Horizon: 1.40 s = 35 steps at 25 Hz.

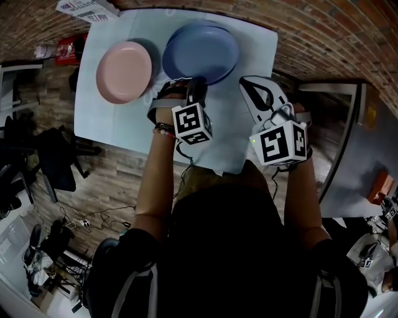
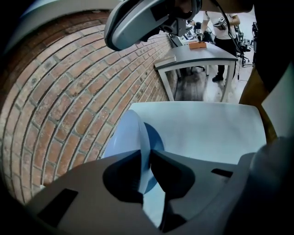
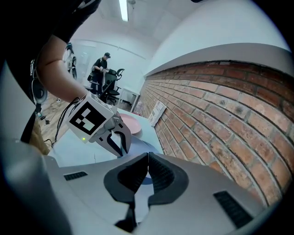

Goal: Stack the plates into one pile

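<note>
- The bench (image 1: pixel 106 121) has a pale blue top and stands against a brick wall (image 1: pixel 323 37); two plates lie on it side by side, toward the wall.
- The pink plate (image 1: pixel 124 71) rests flat on the left part of the bench; it is apart from both grippers.
- The blue plate (image 1: pixel 201 49) lies just right of the pink plate; their rims are near each other with a strip of shadow between them, and neither overlaps the other, so the plates are not yet in one pile.
- The left hand-held gripper (image 1: pixel 185 84) is at the near rim of the blue plate. In the left gripper view the rim runs edge-on between its jaws and fills the narrow gap; one jaw lies over the plate's inner face and the other under the rim; it is closed on that rim.
- The right hand-held gripper (image 1: pixel 252 84) is above bare bench to the right of the blue plate, near it but not touching; in the right gripper view its jaws meet tip to tip with nothing between them.
- Each gripper carries a marker cube (image 1: pixel 191 122) behind its jaws; a bracelet (image 1: pixel 163 129) shows on the person's left wrist.
- A grey table (image 1: pixel 348 143) stands to the right of the bench; printed papers (image 1: pixel 87 7) lie past its far left corner.
</note>
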{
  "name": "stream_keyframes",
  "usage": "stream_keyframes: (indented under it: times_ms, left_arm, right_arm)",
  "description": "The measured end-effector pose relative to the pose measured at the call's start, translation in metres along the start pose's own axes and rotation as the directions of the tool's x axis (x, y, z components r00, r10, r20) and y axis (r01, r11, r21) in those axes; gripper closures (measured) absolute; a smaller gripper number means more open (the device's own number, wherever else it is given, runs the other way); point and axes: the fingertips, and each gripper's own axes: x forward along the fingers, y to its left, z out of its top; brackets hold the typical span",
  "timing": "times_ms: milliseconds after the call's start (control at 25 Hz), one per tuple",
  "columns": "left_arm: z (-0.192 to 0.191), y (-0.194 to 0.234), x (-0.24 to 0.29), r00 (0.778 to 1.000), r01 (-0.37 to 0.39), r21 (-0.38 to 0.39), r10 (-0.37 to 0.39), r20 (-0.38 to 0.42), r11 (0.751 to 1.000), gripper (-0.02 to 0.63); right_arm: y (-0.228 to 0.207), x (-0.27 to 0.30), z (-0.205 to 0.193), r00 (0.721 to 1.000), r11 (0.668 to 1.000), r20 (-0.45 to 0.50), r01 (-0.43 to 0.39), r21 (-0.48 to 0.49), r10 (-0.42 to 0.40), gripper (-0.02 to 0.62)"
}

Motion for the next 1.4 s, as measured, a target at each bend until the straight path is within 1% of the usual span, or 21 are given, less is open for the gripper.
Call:
stream_keyframes:
  times_ms: [240, 320, 400, 760, 920, 1120, 1400]
  left_arm:
    - [0.002, 0.008, 0.000, 0.999, -0.029, -0.050, 0.031, 0.042, 0.998, 0.538]
    - [0.003, 0.006, 0.001, 0.998, -0.025, -0.062, 0.028, 0.054, 0.998, 0.535]
    - [0.004, 0.002, 0.001, 0.998, -0.013, -0.070, 0.017, 0.058, 0.997, 0.518]
    - [-0.002, -0.007, 0.001, 0.999, 0.016, -0.076, -0.013, 0.045, 0.997, 0.509]
    - [-0.006, -0.016, 0.001, 0.999, 0.046, -0.075, -0.044, 0.028, 0.996, 0.495]
    - [-0.003, -0.012, -0.005, 0.999, 0.023, -0.094, -0.019, 0.043, 0.995, 0.489]
    - [-0.005, -0.013, -0.007, 1.000, 0.016, -0.079, -0.014, 0.024, 0.997, 0.490]
  right_arm:
    - [-0.001, 0.007, 0.002, 1.000, 1.000, -0.001, -0.008, 0.005, 0.008, 0.560]
    - [-0.002, 0.008, 0.005, 1.000, 1.000, 0.009, -0.001, 0.006, 0.000, 0.560]
    - [-0.002, 0.007, 0.006, 1.000, 1.000, 0.015, 0.005, 0.009, -0.005, 0.560]
    - [0.003, 0.009, 0.008, 1.000, 1.000, 0.007, -0.007, -0.001, 0.007, 0.560]
    - [0.005, 0.010, 0.010, 1.000, 1.000, 0.011, -0.010, 0.003, 0.010, 0.560]
    - [0.008, 0.010, 0.012, 1.000, 1.000, 0.014, -0.022, -0.004, 0.022, 0.560]
    - [0.009, 0.007, 0.015, 1.000, 1.000, 0.024, -0.015, -0.007, 0.015, 0.561]
